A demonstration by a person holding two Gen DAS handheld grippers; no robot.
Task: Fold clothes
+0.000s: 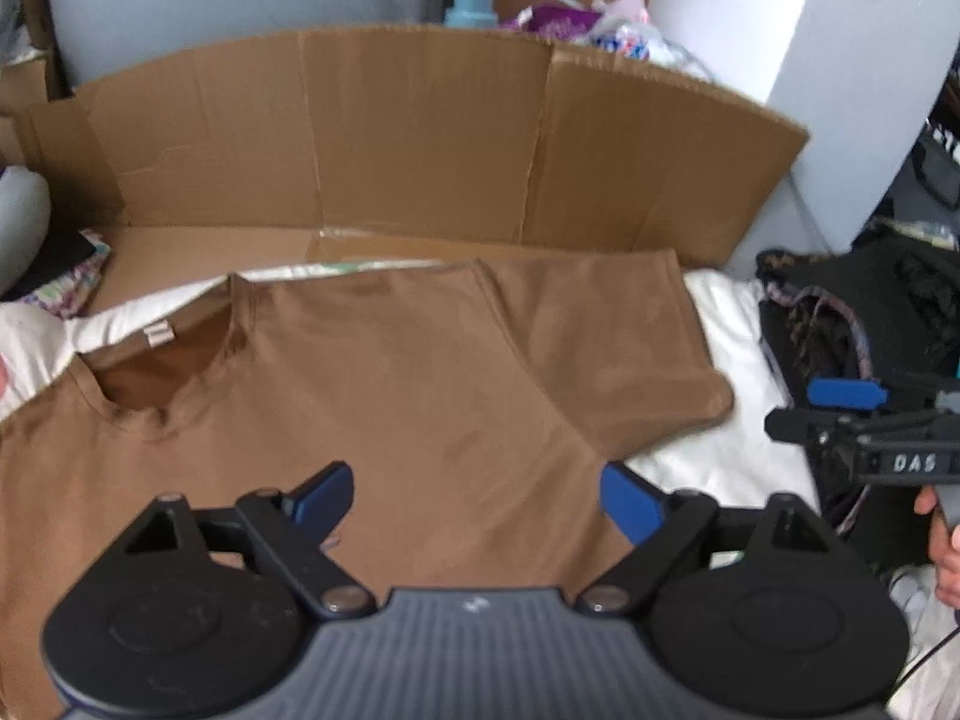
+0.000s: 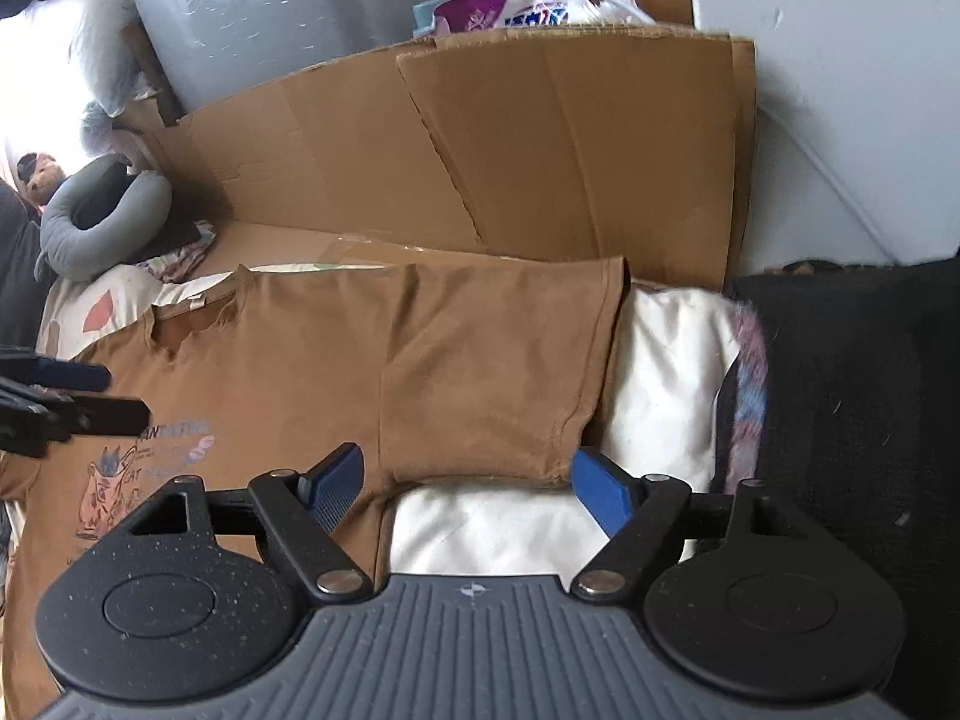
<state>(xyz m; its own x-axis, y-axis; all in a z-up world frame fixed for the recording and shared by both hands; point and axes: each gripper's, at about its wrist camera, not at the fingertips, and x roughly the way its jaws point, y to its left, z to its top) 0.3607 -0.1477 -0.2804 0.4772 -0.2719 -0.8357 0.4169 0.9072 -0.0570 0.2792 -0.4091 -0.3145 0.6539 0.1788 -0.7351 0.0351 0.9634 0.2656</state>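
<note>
Item: brown T-shirt [image 1: 372, 396] — spread flat, unfolded; sleeve [image 2: 498, 372] at twelve o'clock. Left gripper [image 1: 474, 498], right gripper [image 2: 468, 480] — jaws wide, empty. Folding all remains.

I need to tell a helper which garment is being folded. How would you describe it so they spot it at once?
Start at the big cardboard sheet propped up at the back. Just before it, on the white bedding, lies the brown T-shirt, spread flat with its sleeve out sideways. Unlike the black clothes beside it, it is tan, with a small cartoon print on its chest.
</note>
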